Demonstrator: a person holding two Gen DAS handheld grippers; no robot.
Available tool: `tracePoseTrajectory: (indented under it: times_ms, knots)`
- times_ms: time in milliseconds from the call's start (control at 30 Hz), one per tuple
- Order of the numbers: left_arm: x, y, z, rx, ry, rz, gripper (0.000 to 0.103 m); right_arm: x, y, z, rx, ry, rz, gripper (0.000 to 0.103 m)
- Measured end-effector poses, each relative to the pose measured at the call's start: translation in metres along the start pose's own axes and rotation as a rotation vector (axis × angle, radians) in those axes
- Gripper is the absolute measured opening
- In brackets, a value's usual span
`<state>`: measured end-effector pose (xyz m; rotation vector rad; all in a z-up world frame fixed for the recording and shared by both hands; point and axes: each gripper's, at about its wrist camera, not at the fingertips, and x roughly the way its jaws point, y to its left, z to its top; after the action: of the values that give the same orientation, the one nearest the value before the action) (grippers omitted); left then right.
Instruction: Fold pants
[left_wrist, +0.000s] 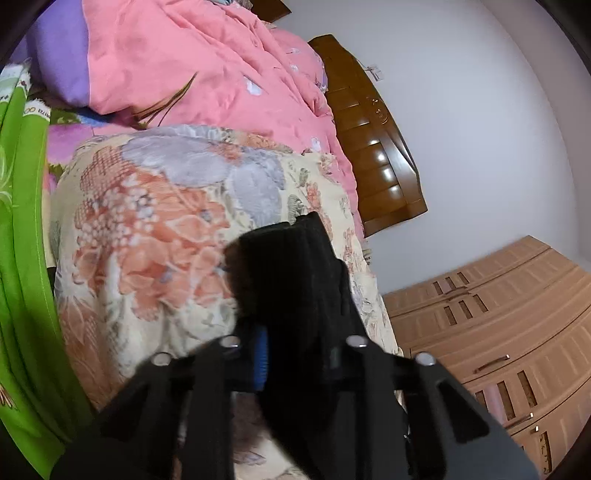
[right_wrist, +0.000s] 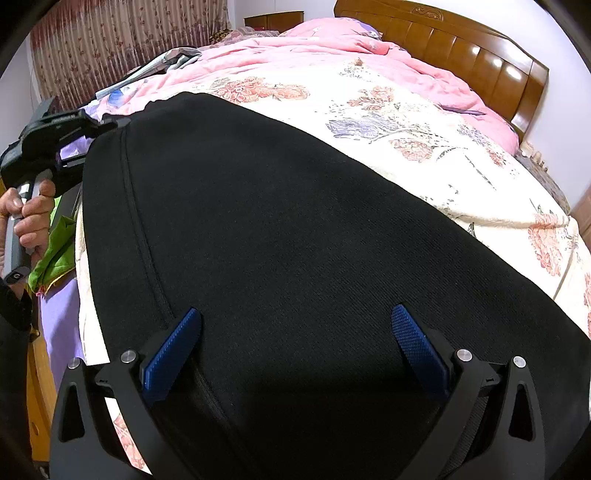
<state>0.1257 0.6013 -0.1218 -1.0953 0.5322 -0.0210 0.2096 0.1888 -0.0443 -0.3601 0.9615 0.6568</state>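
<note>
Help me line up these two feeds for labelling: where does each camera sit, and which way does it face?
Left wrist: on the left gripper, shut on black pants, facing the wardrobe.
Right wrist: on the open right gripper above the pants; the left hand shows.
Shared: pants, floral blanket, headboard.

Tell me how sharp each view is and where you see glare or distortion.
Left wrist view: soft with motion blur, the left gripper and the black pants in it smeared; glare streaks on the headboard. Right wrist view: crisp, fabric weave readable on the pants; bright reflections on the headboard; fisheye bulges the floral bedspread.
</note>
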Motion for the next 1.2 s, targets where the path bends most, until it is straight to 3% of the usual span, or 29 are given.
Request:
tracePoseTrajectory:
  times_ms: [167,300,333,367,433,467,533,600,633,700,733,867,1100,1133,1200]
  knots:
    - [-0.007,-0.005,-0.007,0.034,-0.066,0.025,0.012,-0.008,-0.004,0.002,0.021,-0.002,0.009,0.099]
    - [-0.005,-0.038,-0.011,0.173,-0.088,0.141,0.012,-0.017,0.019,0.000,-0.017,-0.017,0.037,0.099]
    - [-0.004,-0.039,-0.010,0.173,-0.076,0.148,0.018,-0.012,0.032,0.000,-0.067,-0.004,0.008,0.099]
    - [-0.003,-0.037,-0.008,0.159,-0.064,0.151,0.038,-0.011,0.035,-0.001,-0.076,-0.014,0.002,0.099]
    - [0.000,-0.027,-0.005,0.115,-0.032,0.102,0.063,-0.012,0.025,0.000,-0.022,-0.013,0.058,0.099]
    - [-0.002,-0.024,-0.005,0.109,-0.034,0.066,0.064,-0.014,0.022,0.001,-0.013,-0.015,0.073,0.099]
    - [-0.003,-0.025,-0.008,0.119,-0.031,0.073,0.064,-0.018,0.026,0.001,-0.022,-0.018,0.060,0.099]
    - [0.001,-0.028,-0.012,0.138,-0.044,0.096,0.060,-0.013,0.019,0.000,-0.033,-0.025,0.042,0.099]
    - [0.003,-0.029,-0.014,0.150,-0.046,0.122,0.035,-0.014,0.018,0.001,-0.028,-0.025,0.048,0.099]
    - [0.004,-0.030,-0.019,0.157,-0.069,0.135,0.024,-0.015,0.017,0.001,-0.019,-0.024,0.061,0.099]
    - [0.000,-0.031,-0.021,0.154,-0.091,0.140,0.014,-0.012,0.023,0.004,-0.022,-0.024,0.057,0.099]
    - [-0.013,-0.055,-0.027,0.203,-0.158,0.151,0.012,0.005,0.022,-0.007,-0.020,-0.027,0.058,0.099]
    - [-0.020,-0.123,-0.043,0.337,-0.205,0.191,0.011,0.010,0.018,-0.010,-0.013,-0.032,0.069,0.099]
    - [-0.021,-0.137,-0.051,0.367,-0.209,0.190,0.011,0.007,0.014,-0.010,0.003,-0.047,0.099,0.099]
    - [-0.023,-0.176,-0.075,0.466,-0.219,0.192,0.011,-0.011,-0.013,-0.013,0.123,-0.131,0.263,0.098]
